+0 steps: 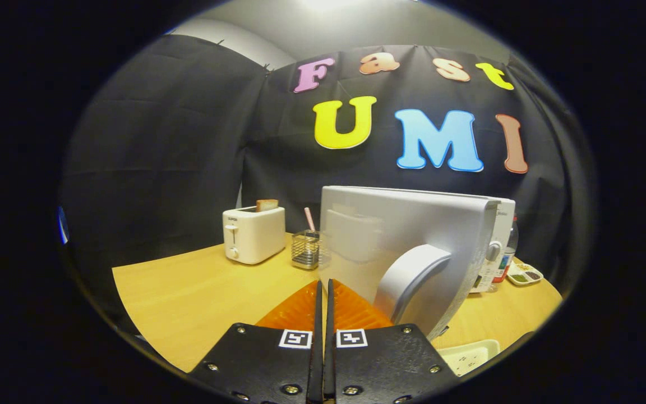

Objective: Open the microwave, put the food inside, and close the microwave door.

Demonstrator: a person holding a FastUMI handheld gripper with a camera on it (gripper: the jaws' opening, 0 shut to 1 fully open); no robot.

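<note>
Tongs (323, 292) clenched, fingers pressed together with nothing between them, pointing at the microwave (413, 247) on the table (188, 292). Microwave door (401, 235) swung open toward the tongs, its curved handle (410, 278) just right of the fingertips. Food not identifiable. Toaster (254, 233) with a slice of toast (267, 205) and a wire holder (305, 249) stand left of the microwave.

Black cloth (177, 140) drapes the booth's walls behind a light wooden tabletop (188, 297); above, a pale ceiling (300, 22) glows with lamp light.
</note>
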